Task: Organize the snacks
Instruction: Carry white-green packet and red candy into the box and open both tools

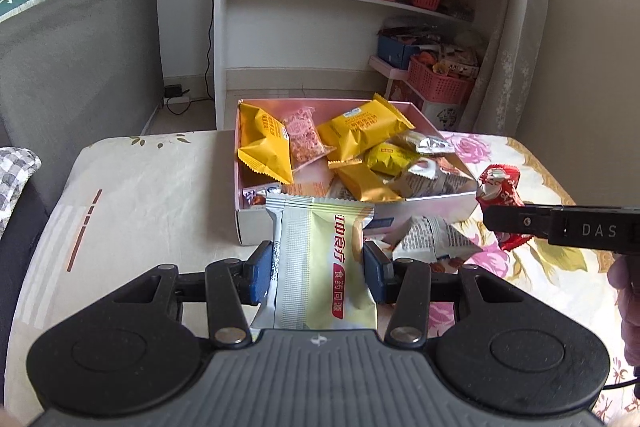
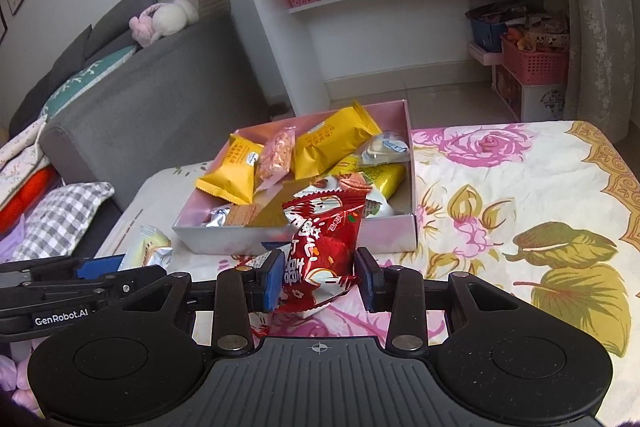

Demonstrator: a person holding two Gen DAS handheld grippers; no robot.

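Left gripper jaws about half apart, both blue pads pressed on a pale green-silver snack packet, held upright just short of the pink box near wall. Right gripper at similar width, clamped on a red snack packet, also upright by the box's near edge. Box sits mid-table on the floral cloth, full of yellow packets

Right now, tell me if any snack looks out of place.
One does: a grey printed packet lies on the floral cloth just in front of the pink box, outside it. The left claw holds a pale green packet, the right claw a red packet.
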